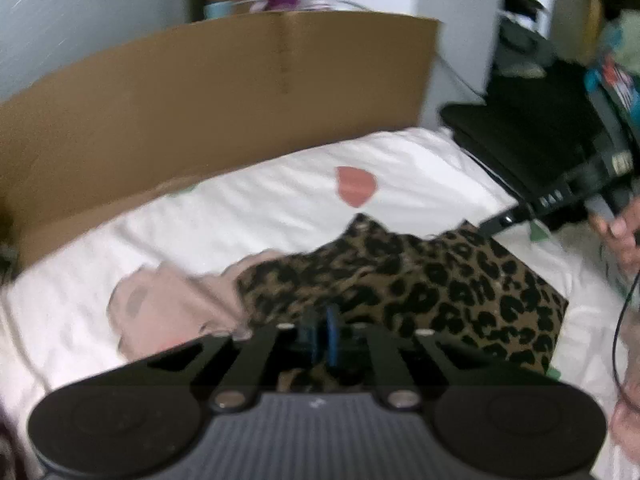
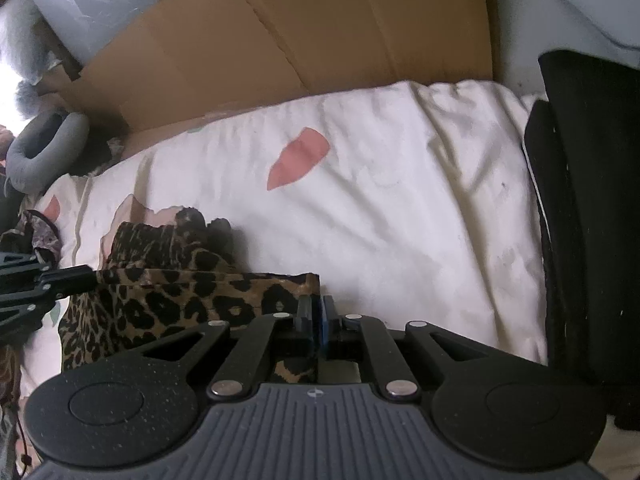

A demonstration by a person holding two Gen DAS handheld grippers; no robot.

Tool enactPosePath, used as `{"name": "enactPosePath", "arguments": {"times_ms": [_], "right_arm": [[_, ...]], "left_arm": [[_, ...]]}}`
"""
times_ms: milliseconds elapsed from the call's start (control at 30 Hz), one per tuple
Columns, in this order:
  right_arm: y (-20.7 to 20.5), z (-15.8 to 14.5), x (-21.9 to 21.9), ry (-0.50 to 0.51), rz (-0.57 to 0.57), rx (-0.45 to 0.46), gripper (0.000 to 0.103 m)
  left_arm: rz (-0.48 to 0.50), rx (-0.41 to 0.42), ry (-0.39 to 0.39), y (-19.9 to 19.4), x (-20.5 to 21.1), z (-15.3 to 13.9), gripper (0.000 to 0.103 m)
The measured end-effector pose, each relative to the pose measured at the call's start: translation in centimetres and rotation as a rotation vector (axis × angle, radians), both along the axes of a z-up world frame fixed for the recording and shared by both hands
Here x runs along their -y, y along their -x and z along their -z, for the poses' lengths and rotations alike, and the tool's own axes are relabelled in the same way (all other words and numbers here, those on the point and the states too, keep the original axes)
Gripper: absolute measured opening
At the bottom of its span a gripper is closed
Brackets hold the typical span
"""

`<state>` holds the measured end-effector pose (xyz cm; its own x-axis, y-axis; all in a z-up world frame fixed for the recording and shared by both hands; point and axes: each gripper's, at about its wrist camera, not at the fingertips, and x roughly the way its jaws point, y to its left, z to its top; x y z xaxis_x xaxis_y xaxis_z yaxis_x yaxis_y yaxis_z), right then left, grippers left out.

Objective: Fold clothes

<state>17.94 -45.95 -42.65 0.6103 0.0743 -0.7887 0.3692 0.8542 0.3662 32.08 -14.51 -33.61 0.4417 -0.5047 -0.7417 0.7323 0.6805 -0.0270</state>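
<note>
A leopard-print garment (image 1: pixel 460 288) (image 2: pixel 168 304) lies on the white bedding (image 1: pixel 280 200) (image 2: pixel 400 200), partly lifted and bunched. My left gripper (image 1: pixel 320 320) is shut on its near edge, the blue pads pinching the cloth. In the right wrist view the left gripper (image 2: pixel 94 274) comes in from the left and holds a raised fold. My right gripper (image 2: pixel 318 308) is shut on the garment's right corner, and the left wrist view shows the right gripper (image 1: pixel 486 228) at that far corner with a hand (image 1: pixel 620 232) behind it.
A pale pink garment (image 1: pixel 160 304) (image 2: pixel 132 208) lies under and left of the leopard one. A tall cardboard sheet (image 1: pixel 200 92) (image 2: pixel 300 40) stands along the bed's far side. A black object (image 1: pixel 520 132) (image 2: pixel 580 200) borders the right. A grey neck pillow (image 2: pixel 44 148) sits far left.
</note>
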Motion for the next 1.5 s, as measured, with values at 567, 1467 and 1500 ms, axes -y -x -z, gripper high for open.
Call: {"name": "enactPosePath", "arguments": {"times_ms": [567,1467,1500], "right_arm": [[-0.6,1.4,-0.6,-0.003,-0.047,-0.03,0.04],[-2.5,1.2,-3.1,0.138,-0.156,-0.037,0.005],[-2.3,0.9,-3.1,0.142,-0.153,-0.03,0.004]], "left_arm": [[-0.391,-0.041,-0.042,-2.5,-9.5,3.2,0.046],[-0.394,-0.083,-0.05,-2.8,-9.1,5.5,0.008],[-0.4,-0.076,-0.044,-2.7,-9.3,5.2,0.008]]}}
